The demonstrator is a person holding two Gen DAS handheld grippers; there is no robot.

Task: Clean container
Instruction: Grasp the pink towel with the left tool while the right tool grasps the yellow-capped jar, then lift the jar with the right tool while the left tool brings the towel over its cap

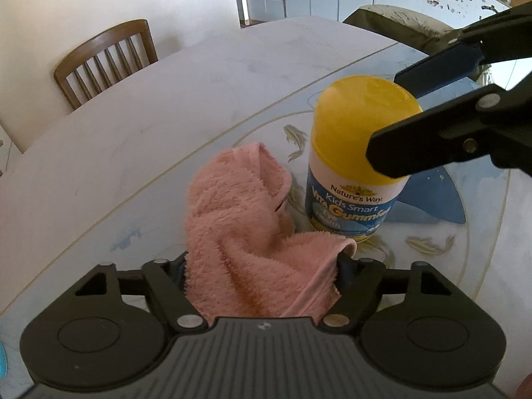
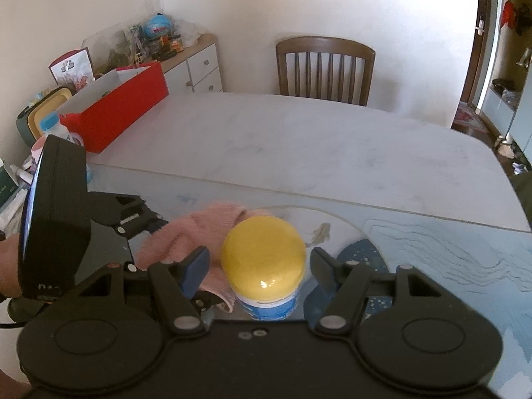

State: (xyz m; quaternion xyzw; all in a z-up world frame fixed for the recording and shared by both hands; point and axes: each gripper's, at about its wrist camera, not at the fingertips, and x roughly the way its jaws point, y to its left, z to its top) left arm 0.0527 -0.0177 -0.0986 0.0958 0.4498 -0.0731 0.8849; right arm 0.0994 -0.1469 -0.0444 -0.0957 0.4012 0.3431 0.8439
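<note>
A vitamin-gummies container (image 1: 349, 199) with a yellow lid (image 1: 362, 116) and blue label stands upright on the patterned table (image 1: 166, 139). A fluffy pink cloth (image 1: 239, 222) is bunched just left of it, its folds close to the label. My left gripper (image 1: 262, 266) is shut on the cloth, which hides its fingertips. My right gripper (image 2: 259, 266) is open, one finger on each side of the yellow lid (image 2: 262, 259) with small gaps. In the right wrist view the pink cloth (image 2: 199, 229) and the left gripper (image 2: 156, 229) lie left of the container.
A wooden chair (image 2: 324, 66) stands at the table's far side. A red box (image 2: 123, 106), a small bottle (image 2: 56, 129) and clutter sit at the far left edge. Another wooden chair (image 1: 106, 60) shows in the left wrist view. A person's hand (image 2: 8, 266) holds the left gripper.
</note>
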